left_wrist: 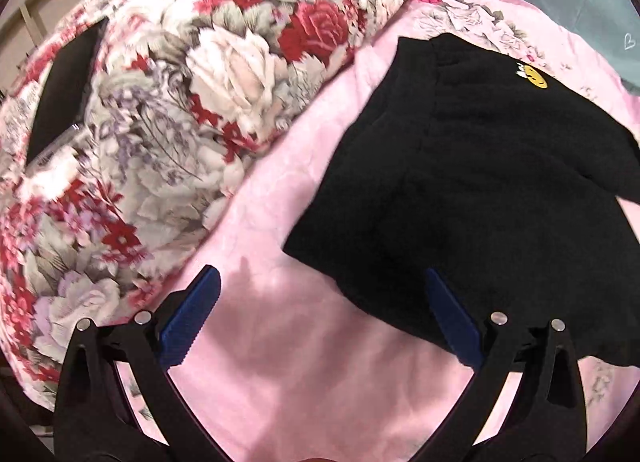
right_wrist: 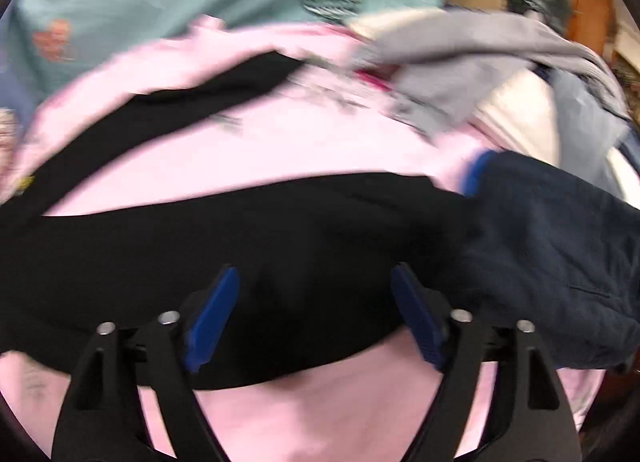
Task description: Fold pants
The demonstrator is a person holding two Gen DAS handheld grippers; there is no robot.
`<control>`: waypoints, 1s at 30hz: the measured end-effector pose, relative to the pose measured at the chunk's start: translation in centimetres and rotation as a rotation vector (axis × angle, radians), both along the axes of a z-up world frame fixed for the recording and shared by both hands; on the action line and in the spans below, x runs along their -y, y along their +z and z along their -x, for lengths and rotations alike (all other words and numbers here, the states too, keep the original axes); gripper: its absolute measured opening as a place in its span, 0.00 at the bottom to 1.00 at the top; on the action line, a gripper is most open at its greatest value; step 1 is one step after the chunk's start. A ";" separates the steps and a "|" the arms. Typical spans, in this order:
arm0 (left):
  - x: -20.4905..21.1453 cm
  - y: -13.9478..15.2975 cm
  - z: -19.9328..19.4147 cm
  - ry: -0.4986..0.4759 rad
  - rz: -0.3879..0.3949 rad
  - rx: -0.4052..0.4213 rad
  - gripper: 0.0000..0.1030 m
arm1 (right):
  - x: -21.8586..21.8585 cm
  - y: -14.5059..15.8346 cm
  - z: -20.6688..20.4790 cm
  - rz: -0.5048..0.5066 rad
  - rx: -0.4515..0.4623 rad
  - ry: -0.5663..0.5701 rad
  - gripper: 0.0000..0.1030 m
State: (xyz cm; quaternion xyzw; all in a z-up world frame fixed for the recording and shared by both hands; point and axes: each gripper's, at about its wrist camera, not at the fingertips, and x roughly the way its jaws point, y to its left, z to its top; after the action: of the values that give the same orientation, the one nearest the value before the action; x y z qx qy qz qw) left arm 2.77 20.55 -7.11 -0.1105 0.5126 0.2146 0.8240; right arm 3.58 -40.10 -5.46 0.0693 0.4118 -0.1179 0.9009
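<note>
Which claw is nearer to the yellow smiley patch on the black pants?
Left. The left claw sees the yellow smiley patch ahead; the right claw has it at the far left.

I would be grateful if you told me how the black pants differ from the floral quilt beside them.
The black pants are plain black apart from a small yellow smiley patch; the floral quilt is covered in red, white and lilac flowers. The pants lie fairly flat, while the quilt is bunched into a tall heap. Both rest on the pink sheet.
</note>
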 end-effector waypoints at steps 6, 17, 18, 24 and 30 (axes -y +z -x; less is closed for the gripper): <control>1.4 0.1 -0.7 -0.100 0.004 -0.007 0.98 | -5.8 0.1 0.3 -0.004 -0.050 0.155 0.87; -0.9 -1.3 -4.1 -0.076 0.140 -0.002 0.28 | -7.8 -0.5 1.8 0.019 -0.071 0.160 0.87; -1.0 -1.1 -4.1 -0.076 0.149 0.006 0.19 | -7.8 -0.5 1.8 0.034 -0.078 0.156 0.87; -0.7 0.1 -3.0 -0.090 0.146 0.058 0.14 | -6.6 -1.5 1.5 0.058 -0.120 0.105 0.87; -1.5 0.0 -2.9 -0.042 0.145 0.065 0.11 | -5.9 -4.2 0.8 0.061 -0.201 0.099 0.87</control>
State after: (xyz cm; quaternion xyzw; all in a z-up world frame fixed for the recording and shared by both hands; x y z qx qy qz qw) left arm 5.70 22.04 -7.12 -0.1662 0.5018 0.1558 0.8344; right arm 2.78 -34.15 -9.65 0.0094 0.4991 -0.0921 0.8616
